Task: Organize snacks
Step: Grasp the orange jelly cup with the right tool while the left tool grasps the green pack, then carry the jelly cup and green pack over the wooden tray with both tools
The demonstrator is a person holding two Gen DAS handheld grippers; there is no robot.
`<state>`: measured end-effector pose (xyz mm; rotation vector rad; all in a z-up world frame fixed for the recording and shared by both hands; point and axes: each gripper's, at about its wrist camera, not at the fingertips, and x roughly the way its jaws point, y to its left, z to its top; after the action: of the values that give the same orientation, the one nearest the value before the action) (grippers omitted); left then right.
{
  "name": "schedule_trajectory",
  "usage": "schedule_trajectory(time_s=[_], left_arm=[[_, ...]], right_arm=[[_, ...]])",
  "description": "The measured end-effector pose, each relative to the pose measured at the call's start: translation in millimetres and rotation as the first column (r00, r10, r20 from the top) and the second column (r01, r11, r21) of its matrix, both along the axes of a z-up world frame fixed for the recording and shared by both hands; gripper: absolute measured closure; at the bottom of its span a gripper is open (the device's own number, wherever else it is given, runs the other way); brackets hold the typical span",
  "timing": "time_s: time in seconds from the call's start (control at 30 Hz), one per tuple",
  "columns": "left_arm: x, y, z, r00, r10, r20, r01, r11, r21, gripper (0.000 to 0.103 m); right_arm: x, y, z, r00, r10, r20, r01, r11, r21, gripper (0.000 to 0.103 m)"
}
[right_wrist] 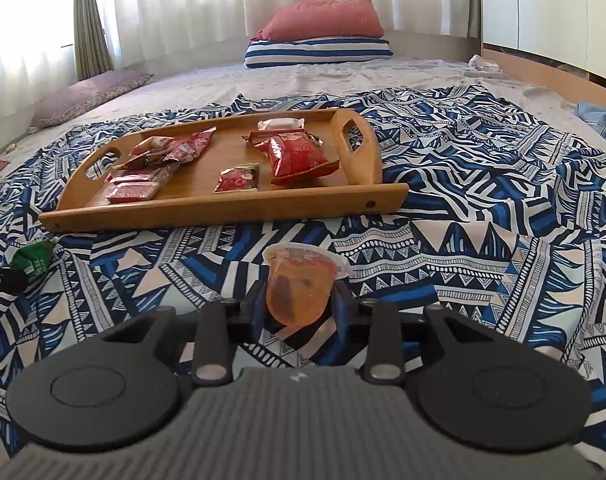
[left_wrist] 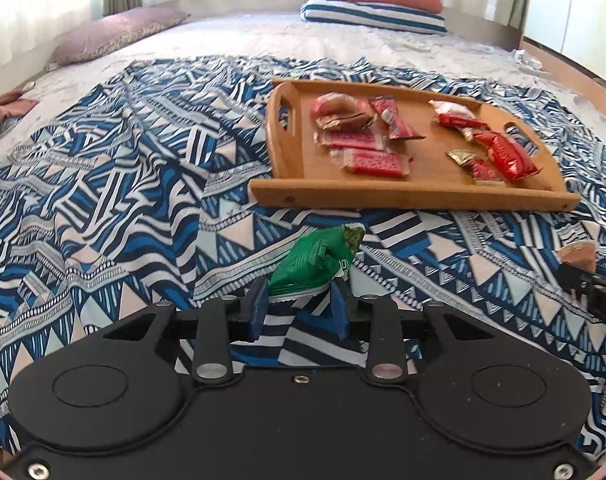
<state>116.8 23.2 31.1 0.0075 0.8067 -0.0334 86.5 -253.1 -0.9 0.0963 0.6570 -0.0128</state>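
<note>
Left wrist view: left gripper [left_wrist: 301, 306] pinches green snack packet [left_wrist: 317, 266] above patterned cloth [left_wrist: 103, 200], right gripper [right_wrist: 299, 308] clamps jelly cup [right_wrist: 299, 288], both w/ wooden tray [right_wrist: 231, 214] of red snacks just ahead.

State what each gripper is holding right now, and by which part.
Left gripper: green snack packet, pinched at its near end. Right gripper: orange jelly cup, fingers on opposite sides of its body, below the lid rim.
</note>
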Motion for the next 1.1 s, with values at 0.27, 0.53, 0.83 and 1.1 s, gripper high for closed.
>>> schedule_trajectory(time_s=[0.27, 0.53, 0.83, 1.1], left_arm=[[2, -6, 10, 0.999, -0.028, 0.015, 0.028, 1.000, -0.013, 0.096], [10, -8, 9, 0.997, -0.021, 0.079, 0.024, 0.999, -0.036, 0.055], [51, -12, -15, 0.996, 0.081, -0.048, -0.086, 0.991, -0.104, 0.072], [38, -24, 7, 1.000, 0.015, 0.018, -0.014, 0.997, -0.079, 0.074]], right_arm=[[0, 7, 12, 0.999, 0.030, 0.019, -0.030, 0.999, 0.021, 0.065], [2, 10, 11, 0.999, 0.036, 0.010, -0.036, 0.999, 0.010, 0.065], [4, 11, 11, 0.999, 0.040, 0.014, -0.040, 0.999, 0.018, 0.065], [7, 9, 20, 0.998, 0.049, 0.029, -0.051, 0.997, 0.051, 0.065]])
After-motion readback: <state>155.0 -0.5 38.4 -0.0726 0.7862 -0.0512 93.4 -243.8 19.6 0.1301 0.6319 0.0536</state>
